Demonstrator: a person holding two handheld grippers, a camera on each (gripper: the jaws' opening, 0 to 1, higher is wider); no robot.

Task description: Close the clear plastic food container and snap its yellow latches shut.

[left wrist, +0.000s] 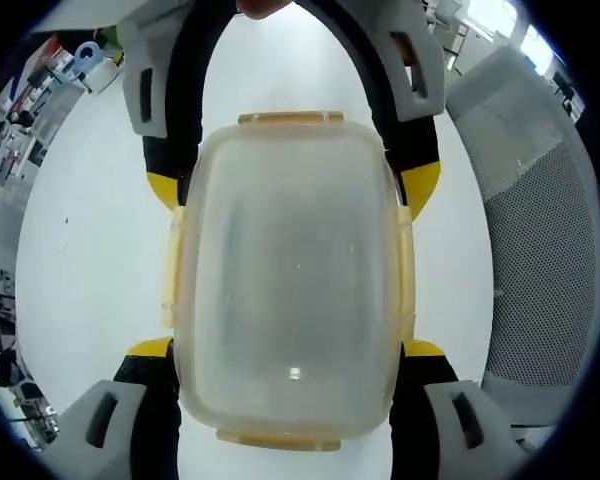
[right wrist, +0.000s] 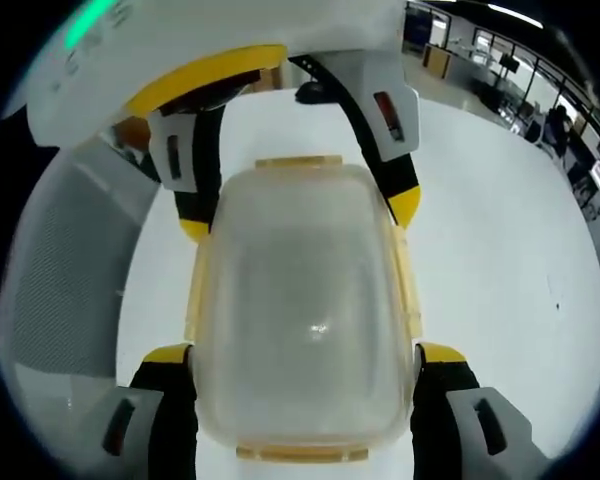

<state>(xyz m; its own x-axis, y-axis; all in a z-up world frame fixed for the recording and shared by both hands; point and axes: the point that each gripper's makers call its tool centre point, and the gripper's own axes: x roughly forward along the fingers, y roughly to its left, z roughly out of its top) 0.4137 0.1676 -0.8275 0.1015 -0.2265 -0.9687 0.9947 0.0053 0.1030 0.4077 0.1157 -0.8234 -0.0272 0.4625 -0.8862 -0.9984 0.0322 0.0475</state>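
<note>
A frosted clear plastic food container (left wrist: 290,280), lid on and rimmed by yellow latches (left wrist: 408,270) on all four sides, sits on a white table (left wrist: 90,240), its long axis running from one gripper to the other. The left gripper (left wrist: 288,350) and right gripper (right wrist: 302,355) each stand wide open, jaws flanking opposite ends of the container; firm grip cannot be told. The left gripper view takes in a grey mesh chair (left wrist: 550,220) at right; the right gripper view shows an office floor beyond the table.
</note>
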